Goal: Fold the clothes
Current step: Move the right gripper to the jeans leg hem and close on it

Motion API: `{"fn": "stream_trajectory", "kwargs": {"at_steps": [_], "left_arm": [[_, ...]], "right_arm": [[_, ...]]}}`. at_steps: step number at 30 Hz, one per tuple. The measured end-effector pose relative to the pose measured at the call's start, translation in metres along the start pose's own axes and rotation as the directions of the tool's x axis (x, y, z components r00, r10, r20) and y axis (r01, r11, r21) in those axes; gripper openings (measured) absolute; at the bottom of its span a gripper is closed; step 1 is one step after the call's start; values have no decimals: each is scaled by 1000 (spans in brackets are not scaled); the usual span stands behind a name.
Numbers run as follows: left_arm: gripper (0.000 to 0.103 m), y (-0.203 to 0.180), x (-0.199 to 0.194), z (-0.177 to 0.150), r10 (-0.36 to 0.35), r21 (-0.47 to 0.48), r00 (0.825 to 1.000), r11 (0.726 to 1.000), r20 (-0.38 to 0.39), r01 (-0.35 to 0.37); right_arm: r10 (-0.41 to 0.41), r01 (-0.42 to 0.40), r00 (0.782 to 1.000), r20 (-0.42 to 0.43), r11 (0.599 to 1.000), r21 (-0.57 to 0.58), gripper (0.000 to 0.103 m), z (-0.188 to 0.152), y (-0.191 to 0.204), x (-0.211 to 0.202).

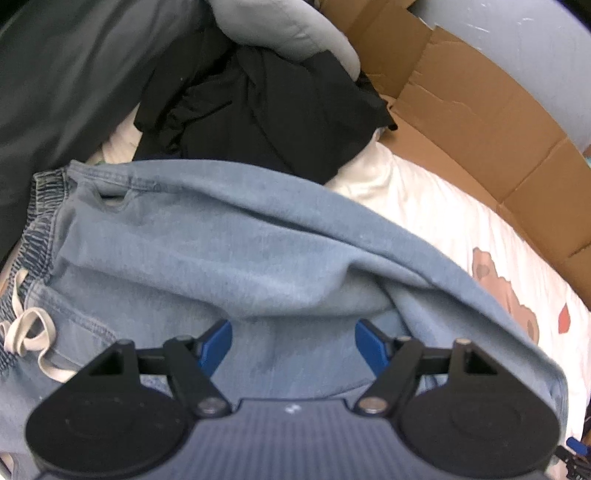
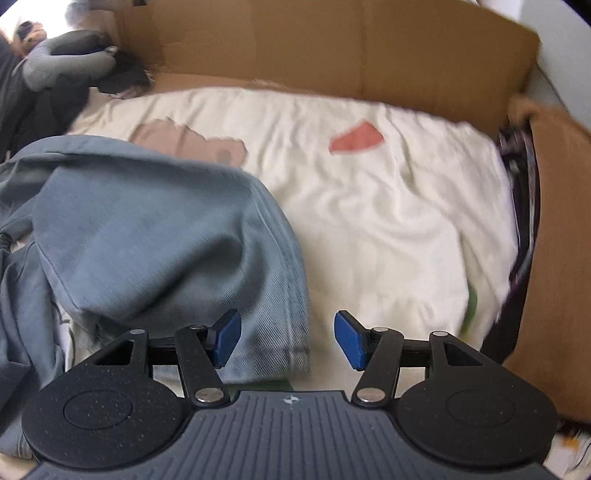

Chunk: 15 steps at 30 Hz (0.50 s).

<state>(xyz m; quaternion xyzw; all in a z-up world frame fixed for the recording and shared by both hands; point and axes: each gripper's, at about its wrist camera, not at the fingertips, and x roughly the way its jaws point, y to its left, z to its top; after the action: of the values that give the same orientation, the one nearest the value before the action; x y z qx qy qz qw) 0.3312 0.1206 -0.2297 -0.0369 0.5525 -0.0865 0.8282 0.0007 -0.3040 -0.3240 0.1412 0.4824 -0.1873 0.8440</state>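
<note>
- The light blue denim trousers (image 1: pixel 229 251) lie crumpled on the white bed sheet (image 1: pixel 443 229), their elastic waistband (image 1: pixel 40 221) and cream drawstring (image 1: pixel 29 332) at the left edge of the left wrist view; in the right wrist view the same denim (image 2: pixel 147 240) fills the left half, its hemmed leg end (image 2: pixel 284 332) lying just in front of the fingers.
- The left gripper (image 1: pixel 293 343) points down over the denim with its blue pads spread apart; fabric lies below the gap, but the pads pinch nothing.
- The right gripper (image 2: pixel 288 339) is likewise spread, the left pad over the leg hem, the right pad over bare sheet, nothing clamped.
- The sheet is wrinkled and carries a brown printed shape (image 2: pixel 192 140) and a red one (image 2: pixel 358 140).
- Flattened brown cardboard (image 2: pixel 332 55) stands along the far edge of the bed and bends round the right side.
- Beyond the trousers sits a pile of black clothing (image 1: pixel 251 110) with a grey padded piece (image 1: pixel 280 29) on top.
- A dark, patterned item (image 2: pixel 521 206) is wedged between sheet and cardboard; what it is cannot be made out.
- The right wrist view is motion-blurred, and its top left corner is too unclear to read.
</note>
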Motion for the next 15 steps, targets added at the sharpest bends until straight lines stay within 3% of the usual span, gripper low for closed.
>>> {"fn": "stream_trajectory", "kwargs": {"at_steps": [6,12,15], "left_arm": [[76,1,1,-2,7,-12,1000,1000,-1,-7],[76,0,3,-5,-10,-17,1000,1000,-11,10],[76,-1,4,-7,-11,-16,1000,1000,-17,11]], "right_arm": [[113,-110,994,1,969,222,61,-14,-31,10],[223,-243,970,98,868,433,59,-26,-61,16],[287,-314,949,135,798,514,59,-31,-72,30]]}}
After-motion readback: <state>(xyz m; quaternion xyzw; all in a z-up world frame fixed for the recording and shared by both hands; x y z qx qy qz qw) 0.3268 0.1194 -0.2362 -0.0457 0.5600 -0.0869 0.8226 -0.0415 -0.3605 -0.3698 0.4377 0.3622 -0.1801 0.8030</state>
